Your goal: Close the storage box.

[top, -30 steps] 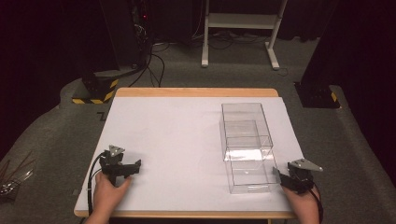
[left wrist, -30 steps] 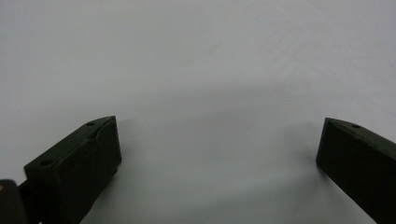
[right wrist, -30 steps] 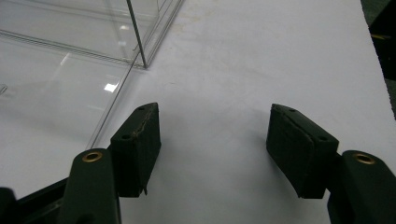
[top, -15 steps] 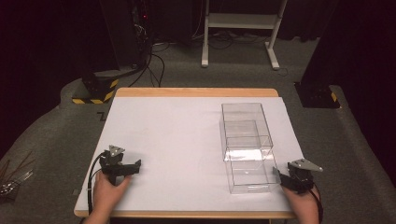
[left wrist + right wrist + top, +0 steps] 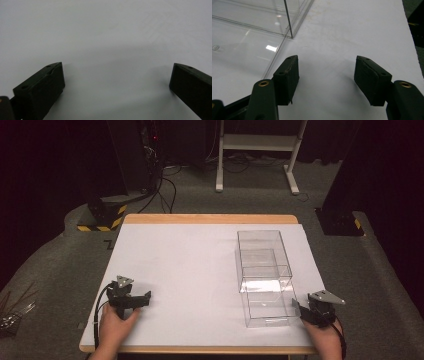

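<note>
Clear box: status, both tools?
Left tool open, on bare table. Right tool open, beside clear box, not touching. Nothing in the way.

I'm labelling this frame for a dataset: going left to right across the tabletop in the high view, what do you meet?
Left gripper, jaws open → bare white table surface → clear plastic boxes → right gripper, jaws open, just beside the near box's right corner.
</note>
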